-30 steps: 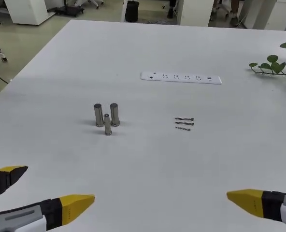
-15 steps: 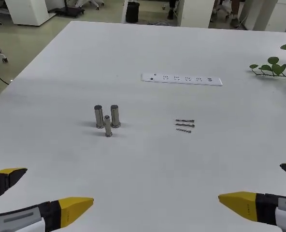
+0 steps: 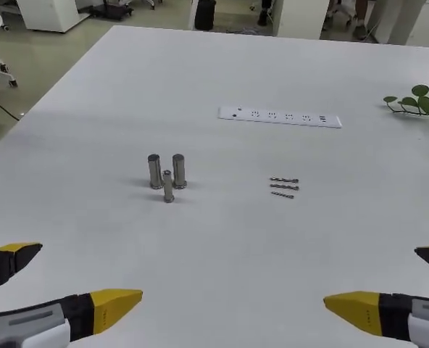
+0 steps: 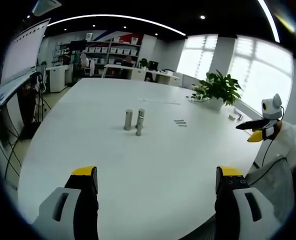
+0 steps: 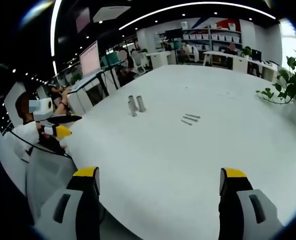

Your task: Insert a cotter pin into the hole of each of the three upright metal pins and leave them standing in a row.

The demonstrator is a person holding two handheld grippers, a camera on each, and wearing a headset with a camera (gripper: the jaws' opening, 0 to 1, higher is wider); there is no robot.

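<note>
Grippers sit low at the near edge of the head view, both held level and aimed across the table (image 3: 222,246). I see the left gripper (image 3: 88,272) at the near left, its yellow-tipped jaws spread wide and holding nothing. The right gripper (image 3: 372,275) mirrors it at the near right, also wide open with bare tabletop between the tips. Each gripper view has that gripper's own two jaws far apart at the bottom, hovering over the near edge.

The three metal pins (image 3: 167,176) stand upright left of centre in a tight cluster, two side by side and a shorter-looking one just in front. The three cotter pins (image 3: 283,187) lie flat and parallel to their right, well apart from the metal pins and from both grippers.

Beyond them a white power strip (image 3: 280,117) lies flat, and a leafy plant (image 3: 417,101) trails in at the far right. The table is white, with office desks, shelves and bright windows around it
</note>
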